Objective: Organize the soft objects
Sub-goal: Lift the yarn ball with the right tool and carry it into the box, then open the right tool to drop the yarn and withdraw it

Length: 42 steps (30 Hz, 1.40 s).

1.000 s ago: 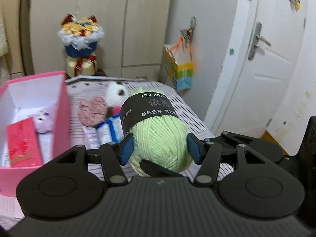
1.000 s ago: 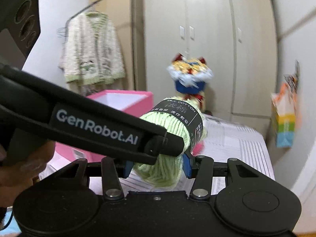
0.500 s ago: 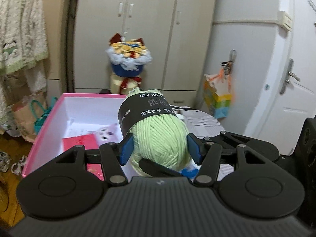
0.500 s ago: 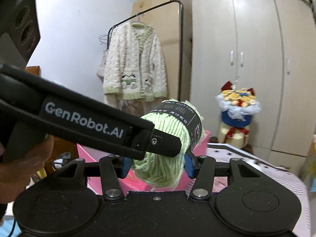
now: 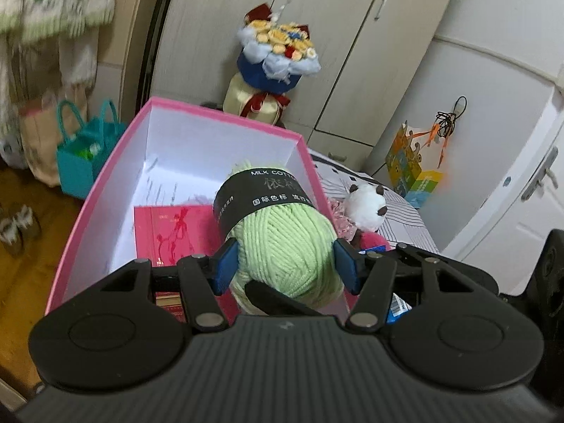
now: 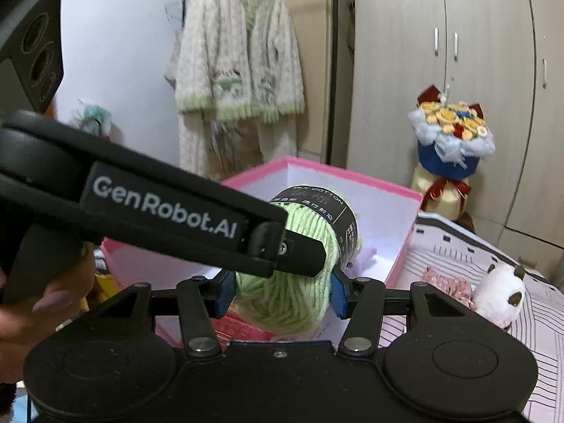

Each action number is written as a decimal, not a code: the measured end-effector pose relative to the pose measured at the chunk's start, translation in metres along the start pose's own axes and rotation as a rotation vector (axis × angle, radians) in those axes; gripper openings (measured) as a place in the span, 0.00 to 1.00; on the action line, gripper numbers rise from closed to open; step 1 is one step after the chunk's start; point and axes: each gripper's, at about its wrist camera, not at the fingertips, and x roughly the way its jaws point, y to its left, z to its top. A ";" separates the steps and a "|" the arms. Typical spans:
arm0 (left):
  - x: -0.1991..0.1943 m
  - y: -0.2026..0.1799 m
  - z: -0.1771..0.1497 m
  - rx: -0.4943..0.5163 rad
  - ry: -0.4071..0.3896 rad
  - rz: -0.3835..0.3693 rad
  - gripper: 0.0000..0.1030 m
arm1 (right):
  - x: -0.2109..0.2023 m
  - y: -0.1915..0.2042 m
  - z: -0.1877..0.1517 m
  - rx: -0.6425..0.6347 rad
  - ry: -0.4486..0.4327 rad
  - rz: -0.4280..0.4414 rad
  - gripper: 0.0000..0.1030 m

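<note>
left gripper (image 5: pixel 285 264) and right gripper (image 6: pixel 282 290) both clamp green yarn ball (image 5: pixel 282 246) above pink box (image 5: pixel 105 190)

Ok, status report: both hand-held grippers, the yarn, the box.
Left hand-held gripper and right hand-held gripper both shut on green yarn ball. Yarn held above open pink box, not released. Red booklet lying inside; drop space open beside it.

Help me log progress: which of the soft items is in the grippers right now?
The green yarn ball with the black label, gripped by both left gripper and right gripper over the pink box. The white plush lies on the striped table.
</note>
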 end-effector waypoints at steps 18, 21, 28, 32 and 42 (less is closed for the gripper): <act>-0.035 -0.001 -0.016 0.024 -0.065 0.019 0.59 | -0.070 -0.026 -0.010 0.120 -0.034 0.010 0.72; -0.047 -0.012 -0.017 0.052 -0.064 0.012 0.60 | -0.094 -0.046 -0.013 0.164 -0.043 -0.035 0.72; -0.059 -0.051 -0.023 0.131 -0.021 -0.017 0.60 | -0.138 -0.094 -0.027 0.256 -0.003 -0.068 0.72; -0.055 -0.079 -0.034 0.168 -0.001 -0.037 0.60 | -0.154 -0.119 -0.039 0.317 -0.002 -0.087 0.72; -0.028 -0.133 -0.061 0.249 0.052 -0.082 0.59 | -0.166 -0.145 -0.057 0.326 0.007 -0.096 0.72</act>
